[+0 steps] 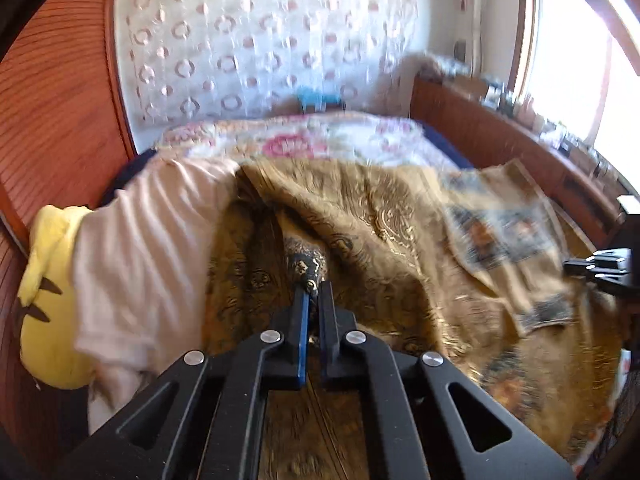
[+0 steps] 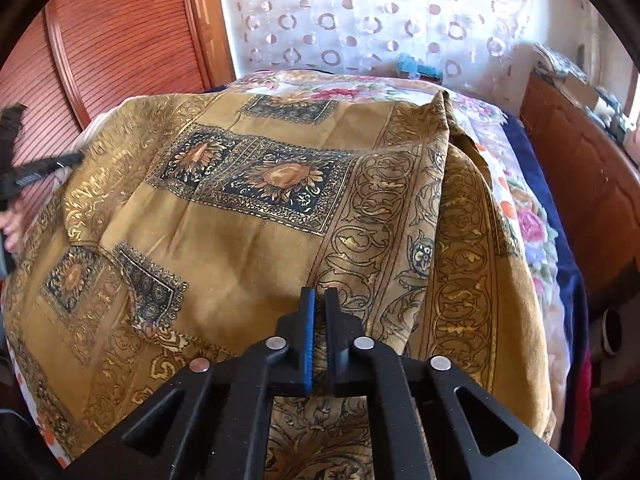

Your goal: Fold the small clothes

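We have the gold patterned cloth (image 2: 248,216) spread across the bed (image 2: 532,224), and we hold it at two places so that it can be lifted and doubled over rather than dragged; the left gripper (image 1: 314,286) is pinched tight on a bunched bit of the cloth's dark-patterned border, which shows gathered at its tips, and the right gripper (image 2: 319,294) is closed down on the near edge of the same cloth, with fabric running in between its fingers. Both jaws stand narrow, with only the thin cloth between them; we judge that a light, slippery fabric like this needs such a tight nip, or it will slide out once tension comes on.

In the left wrist view the cloth rises in a ridge from the pinched point, so we read that side as lifted off the bed, while in the right view the cloth lies mostly flat with one fold heaped along its right side; the left view is blurred. The two grips sit well apart along the near side, which seems chosen to keep the edge taut and straight for a fold.

A pale pink garment (image 1: 148,248) lies to the left of the cloth, with a yellow plush toy (image 1: 50,292) beside it against the wooden cupboard (image 1: 60,100); we take these as set aside, clear of the fold; the flowered bedspread (image 1: 288,140) lies beyond.
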`<state>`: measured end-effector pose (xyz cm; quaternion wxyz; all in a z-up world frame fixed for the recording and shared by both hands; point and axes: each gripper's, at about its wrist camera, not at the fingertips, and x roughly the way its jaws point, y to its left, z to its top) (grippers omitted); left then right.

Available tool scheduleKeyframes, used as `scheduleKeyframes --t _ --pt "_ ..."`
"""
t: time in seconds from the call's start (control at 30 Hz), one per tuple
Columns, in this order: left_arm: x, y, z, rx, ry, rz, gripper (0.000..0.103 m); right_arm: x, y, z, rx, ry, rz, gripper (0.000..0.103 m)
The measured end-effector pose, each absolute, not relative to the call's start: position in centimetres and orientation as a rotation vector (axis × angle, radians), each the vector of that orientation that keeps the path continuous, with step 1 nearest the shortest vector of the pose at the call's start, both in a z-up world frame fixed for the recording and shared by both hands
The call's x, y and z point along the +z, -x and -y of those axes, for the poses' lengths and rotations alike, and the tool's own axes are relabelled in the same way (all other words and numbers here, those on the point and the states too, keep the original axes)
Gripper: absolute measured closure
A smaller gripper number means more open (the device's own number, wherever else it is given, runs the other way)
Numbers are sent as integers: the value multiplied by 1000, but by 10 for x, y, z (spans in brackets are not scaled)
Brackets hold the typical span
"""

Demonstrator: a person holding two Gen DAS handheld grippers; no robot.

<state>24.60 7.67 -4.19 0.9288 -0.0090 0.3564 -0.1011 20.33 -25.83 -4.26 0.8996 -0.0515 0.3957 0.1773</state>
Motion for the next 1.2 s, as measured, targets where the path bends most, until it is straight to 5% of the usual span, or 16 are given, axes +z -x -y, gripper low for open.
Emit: scheduleKeyframes --t 0.5,0.87,0.93,1.0,1.03,1.2 --pt "-31 -199 -94 -199 88 -689 98 -3 -160 286 375 -15 -701 103" --pt "-47 -187 -95 -185 82 -726 98 -34 -176 268 328 54 -762 102" --pt "-54 -186 -94 -186 79 -742 98 -41 -181 273 309 43 -760 94" --pt "-58 -184 -92 -192 78 -756 98 -47 -184 277 249 62 -748 65" --pt "-60 -183 -91 -194 74 -761 98 -51 -186 280 244 52 -755 61" --pt "-68 -186 -89 -196 70 -782 98 -65 -198 270 250 61 -795 60"
